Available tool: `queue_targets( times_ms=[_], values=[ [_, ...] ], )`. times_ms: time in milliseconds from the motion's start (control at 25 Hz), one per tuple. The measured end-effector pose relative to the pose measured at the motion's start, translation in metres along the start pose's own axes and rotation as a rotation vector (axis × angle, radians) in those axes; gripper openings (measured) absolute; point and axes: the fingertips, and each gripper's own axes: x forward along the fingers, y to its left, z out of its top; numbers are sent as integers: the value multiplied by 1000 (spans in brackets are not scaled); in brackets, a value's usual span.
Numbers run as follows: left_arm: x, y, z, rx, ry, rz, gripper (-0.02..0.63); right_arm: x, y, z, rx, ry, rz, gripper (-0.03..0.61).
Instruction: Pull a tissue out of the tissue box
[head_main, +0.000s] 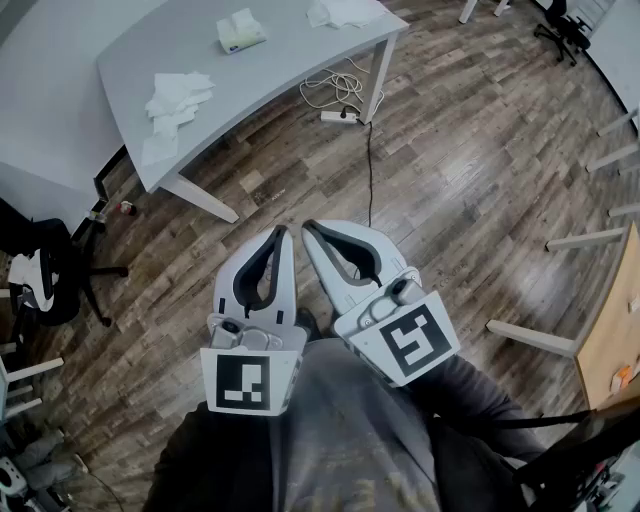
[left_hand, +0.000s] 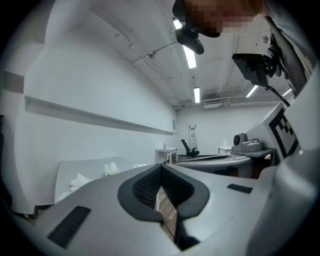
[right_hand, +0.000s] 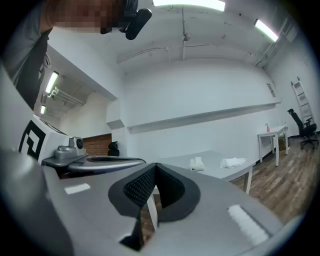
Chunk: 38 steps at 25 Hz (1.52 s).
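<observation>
The tissue box stands on the grey table far ahead, with a tissue sticking up from its top. It also shows small in the left gripper view as the tissue box and in the right gripper view as the tissue box. Both grippers are held close to the person's body above the wooden floor, well short of the table. My left gripper is shut with nothing in it, jaws meeting at the tips. My right gripper is shut and empty too.
Loose white tissues lie at the table's near left, and another pile at its far right. A power strip and cables lie on the floor by a table leg. An office chair stands left; another table's edge is at right.
</observation>
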Motion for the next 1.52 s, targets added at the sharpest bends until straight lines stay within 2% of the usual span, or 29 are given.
queue_targets(
  times_ms=[200,440,720,880,1120,1280,1520],
  values=[
    [18,-8,0,-5,-12,10,-2,1,-19,9,24,-42,6,0],
    [38,-16,-1,-4,15,25,-2,1,-46,8,43,-32,23,0],
    [72,2,0,-10,21,62,-2,23,-80,19,45,-49,13,2],
    [100,17,-5,-28,14,65,-2,44,-98,17,49,-52,42,2],
    [157,54,-9,-37,9,83,-2,95,-138,19,35,-50,60,2],
    [209,101,-8,-46,12,123,-2,152,-174,17,45,-27,84,2],
    [281,168,-1,-61,39,136,-2,244,-223,34,40,-11,112,2]
  ],
)
